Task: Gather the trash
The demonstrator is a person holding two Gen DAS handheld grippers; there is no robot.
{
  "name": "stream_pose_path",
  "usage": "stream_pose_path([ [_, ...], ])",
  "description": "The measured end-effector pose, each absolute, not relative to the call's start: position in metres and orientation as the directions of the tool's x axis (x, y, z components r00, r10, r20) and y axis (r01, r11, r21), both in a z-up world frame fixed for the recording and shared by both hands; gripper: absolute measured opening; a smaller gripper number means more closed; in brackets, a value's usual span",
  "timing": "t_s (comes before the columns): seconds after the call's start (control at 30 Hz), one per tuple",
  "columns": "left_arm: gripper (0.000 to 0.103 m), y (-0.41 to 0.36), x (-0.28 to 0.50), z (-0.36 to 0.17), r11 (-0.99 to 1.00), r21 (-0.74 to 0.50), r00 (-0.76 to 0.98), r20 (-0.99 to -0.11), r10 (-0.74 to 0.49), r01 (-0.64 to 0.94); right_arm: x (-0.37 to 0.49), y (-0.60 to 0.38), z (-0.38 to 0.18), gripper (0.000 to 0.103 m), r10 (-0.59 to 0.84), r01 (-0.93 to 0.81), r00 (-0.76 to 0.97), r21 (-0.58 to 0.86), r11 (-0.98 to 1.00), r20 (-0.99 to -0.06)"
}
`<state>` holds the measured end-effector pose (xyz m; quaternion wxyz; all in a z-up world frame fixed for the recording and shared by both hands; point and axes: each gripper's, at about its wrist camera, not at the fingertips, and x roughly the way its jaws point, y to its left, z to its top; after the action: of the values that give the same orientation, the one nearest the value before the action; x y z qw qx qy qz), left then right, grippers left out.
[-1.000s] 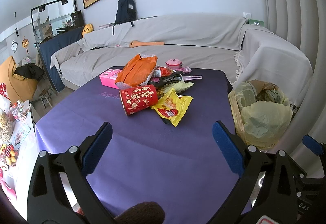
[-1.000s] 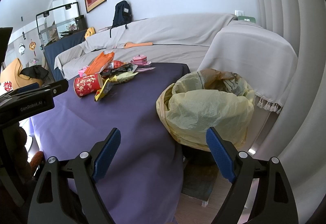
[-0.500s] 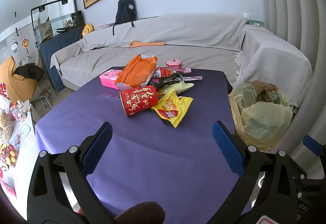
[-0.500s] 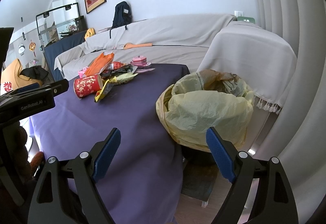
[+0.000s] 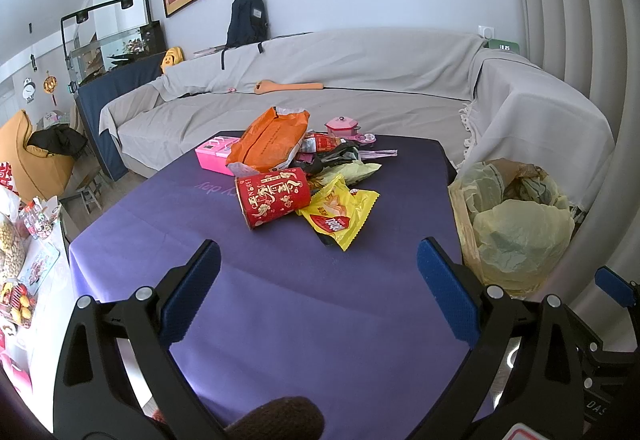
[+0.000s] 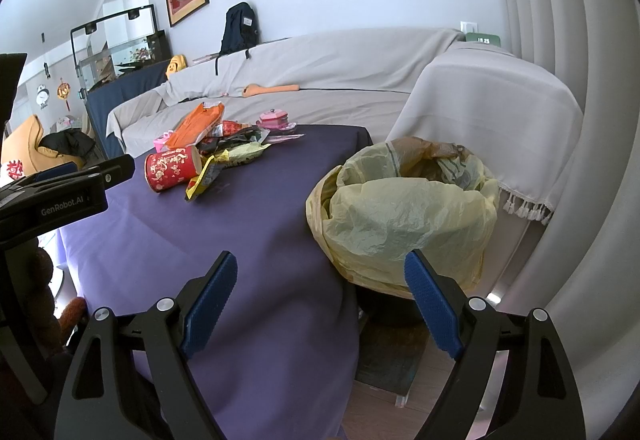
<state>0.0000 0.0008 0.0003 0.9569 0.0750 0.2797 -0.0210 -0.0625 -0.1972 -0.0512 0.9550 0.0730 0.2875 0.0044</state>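
Note:
A pile of trash lies on the purple table (image 5: 280, 300): a red paper cup (image 5: 274, 197) on its side, a yellow snack wrapper (image 5: 340, 214), an orange bag (image 5: 270, 142) and dark wrappers behind. The cup also shows in the right wrist view (image 6: 170, 168). A bin lined with a yellow bag (image 6: 404, 212) stands off the table's right edge; it also shows in the left wrist view (image 5: 516, 224). My left gripper (image 5: 318, 292) is open and empty, over the near table, short of the pile. My right gripper (image 6: 320, 300) is open and empty at the table's right edge, before the bin.
A pink box (image 5: 214, 156) and a small pink pot (image 5: 342, 126) sit by the pile. A grey-covered sofa (image 5: 360, 80) wraps behind and to the right of the table. A side table with snacks (image 5: 16, 260) is at the left.

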Motion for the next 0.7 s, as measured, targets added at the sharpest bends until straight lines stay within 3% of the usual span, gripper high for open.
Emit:
stream_pose_path([
  [0.37,0.094,0.002,0.002,0.001,0.989,0.117,0.838,-0.545,-0.012,0.091,-0.059,-0.198,-0.051,0.082,0.043,0.037,0.831,0.131,0.991,-0.555],
  [0.63,0.094,0.016,0.046,0.009,0.983,0.1,0.856,-0.511,-0.082,0.154,-0.027,-0.204,-0.041,0.082,0.036,0.025,0.834,0.103,0.994,-0.55],
  [0.7,0.094,0.024,0.064,0.005,0.983,0.074,0.832,-0.546,-0.1,0.166,-0.013,-0.205,-0.036,0.082,0.035,0.019,0.834,0.092,0.996,-0.551],
])
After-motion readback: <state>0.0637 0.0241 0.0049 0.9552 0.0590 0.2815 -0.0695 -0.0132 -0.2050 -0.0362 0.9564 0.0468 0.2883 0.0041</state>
